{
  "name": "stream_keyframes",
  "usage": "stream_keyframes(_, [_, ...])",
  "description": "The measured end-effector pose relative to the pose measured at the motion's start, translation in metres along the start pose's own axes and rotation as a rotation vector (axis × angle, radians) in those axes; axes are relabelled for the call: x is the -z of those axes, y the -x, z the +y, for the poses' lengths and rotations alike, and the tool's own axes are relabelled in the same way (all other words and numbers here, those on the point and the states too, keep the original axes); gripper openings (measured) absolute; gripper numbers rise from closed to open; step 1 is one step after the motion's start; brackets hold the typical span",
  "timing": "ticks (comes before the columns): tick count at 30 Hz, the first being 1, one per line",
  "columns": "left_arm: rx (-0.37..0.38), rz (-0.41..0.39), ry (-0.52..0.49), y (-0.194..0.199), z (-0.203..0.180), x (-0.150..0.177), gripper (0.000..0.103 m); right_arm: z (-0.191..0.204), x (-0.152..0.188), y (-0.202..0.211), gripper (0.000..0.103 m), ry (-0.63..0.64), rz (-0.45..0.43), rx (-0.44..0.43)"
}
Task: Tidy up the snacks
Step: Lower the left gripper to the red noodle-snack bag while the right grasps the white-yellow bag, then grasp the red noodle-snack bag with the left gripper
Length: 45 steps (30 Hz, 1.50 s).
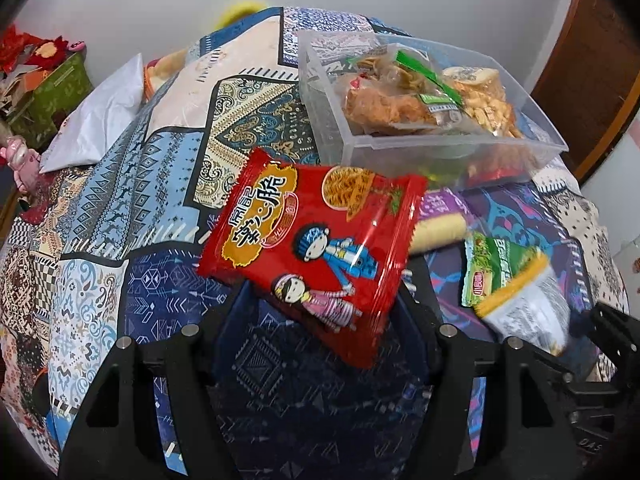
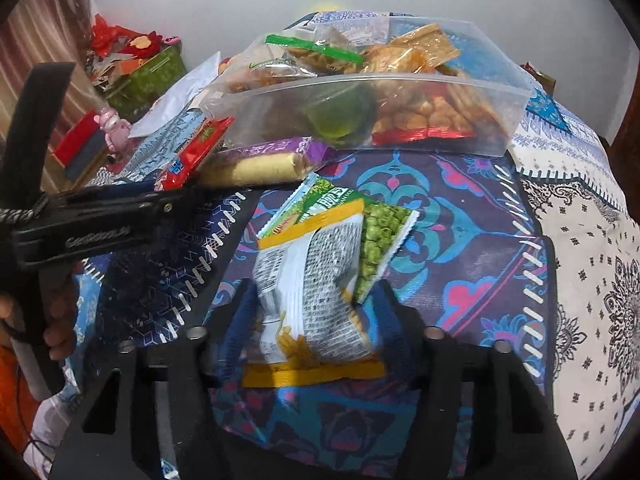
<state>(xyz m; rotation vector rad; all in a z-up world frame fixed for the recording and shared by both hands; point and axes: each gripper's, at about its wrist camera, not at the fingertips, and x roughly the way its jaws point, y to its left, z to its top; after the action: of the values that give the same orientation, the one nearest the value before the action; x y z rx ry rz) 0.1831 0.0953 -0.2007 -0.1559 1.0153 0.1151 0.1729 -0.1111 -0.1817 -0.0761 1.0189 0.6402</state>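
The clear bin (image 1: 460,148) is already heaped, so more could slide off. Left gripper (image 1: 320,312) pinches the red noodle pack (image 1: 312,240) by a corner; right gripper (image 2: 312,312) clamps the yellow-banded packet (image 2: 308,292), which might drag the green pea bag (image 2: 380,240) underneath.

The left wrist view looks forward and down along its fingers (image 1: 256,300) at the patterned table (image 1: 120,208), close up, with the clear bin (image 1: 400,148) ahead to the right. The right wrist view looks the same way from further right, equally close. Both share the bin (image 2: 400,128), red packet (image 1: 312,248) (image 2: 192,152) and green packet (image 1: 492,268) (image 2: 380,240).
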Motion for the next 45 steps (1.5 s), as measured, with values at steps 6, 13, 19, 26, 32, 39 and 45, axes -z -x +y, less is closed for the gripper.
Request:
stream_keyframes(6, [0.005, -0.044, 0.042, -0.001, 0.010, -0.004, 0.064, -0.021, 0.006, 0.019, 0.038, -0.061, -0.019, -0.023])
stream_keyframes(13, [-0.046, -0.101, 0.023, 0.014, 0.022, 0.003, 0.026, -0.029, 0.007, 0.034, 0.034, -0.081, -0.048, -0.024])
stream_keyframes(19, [-0.014, -0.140, 0.003, 0.039, 0.026, 0.011, 0.014, -0.025, 0.004, 0.037, 0.032, -0.082, -0.062, -0.031])
stream_keyframes(26, [0.060, -0.141, -0.053, 0.066, 0.014, 0.031, 0.009, -0.028, -0.001, 0.046, 0.032, -0.099, -0.086, -0.030])
stream_keyframes(32, [0.140, -0.082, -0.121, 0.075, -0.002, 0.051, 0.008, -0.033, -0.002, 0.048, 0.032, -0.100, -0.090, -0.020])
stream_keyframes(39, [0.201, -0.046, -0.177, 0.085, -0.019, 0.062, 0.031, -0.036, 0.005, 0.040, 0.032, -0.130, -0.045, -0.042])
stream_keyframes(45, [0.113, -0.126, -0.238, 0.098, -0.018, 0.060, 0.070, -0.034, 0.009, 0.035, 0.039, -0.120, -0.018, -0.050])
